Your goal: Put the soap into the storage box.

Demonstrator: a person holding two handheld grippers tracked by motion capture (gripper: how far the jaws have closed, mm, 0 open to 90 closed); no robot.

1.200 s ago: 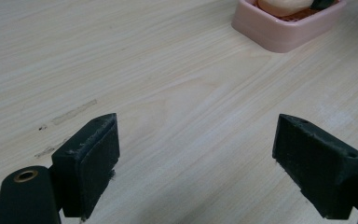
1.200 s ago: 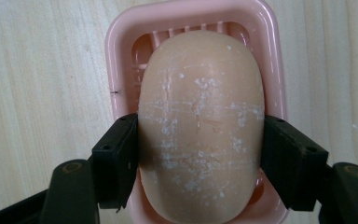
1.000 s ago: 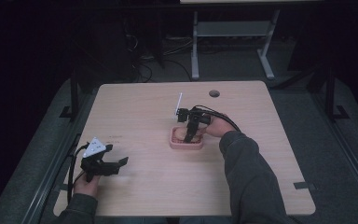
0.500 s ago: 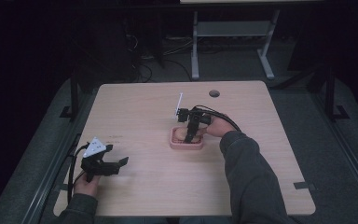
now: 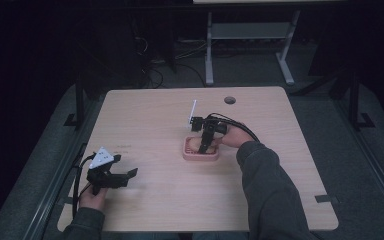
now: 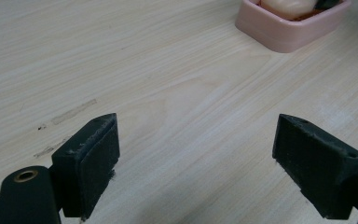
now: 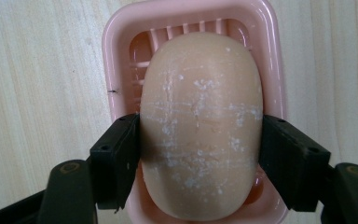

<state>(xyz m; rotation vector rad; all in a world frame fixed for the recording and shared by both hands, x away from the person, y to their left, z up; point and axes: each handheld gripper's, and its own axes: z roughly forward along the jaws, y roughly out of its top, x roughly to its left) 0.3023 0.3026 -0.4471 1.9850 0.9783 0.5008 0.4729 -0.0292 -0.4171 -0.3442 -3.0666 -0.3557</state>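
Pale wood table [image 5: 150,120], dark room. My right gripper [image 7: 200,149] clamps the soap [image 7: 200,121] in the pink dish [image 7: 116,42]; slick sides could squirt free. My left gripper [image 6: 196,158] gapes empty.

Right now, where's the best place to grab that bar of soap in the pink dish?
Across its narrow middle, from straight above. The soap is an oval lying flat in the pink dish, and the right gripper already has its jaws against the long sides there.
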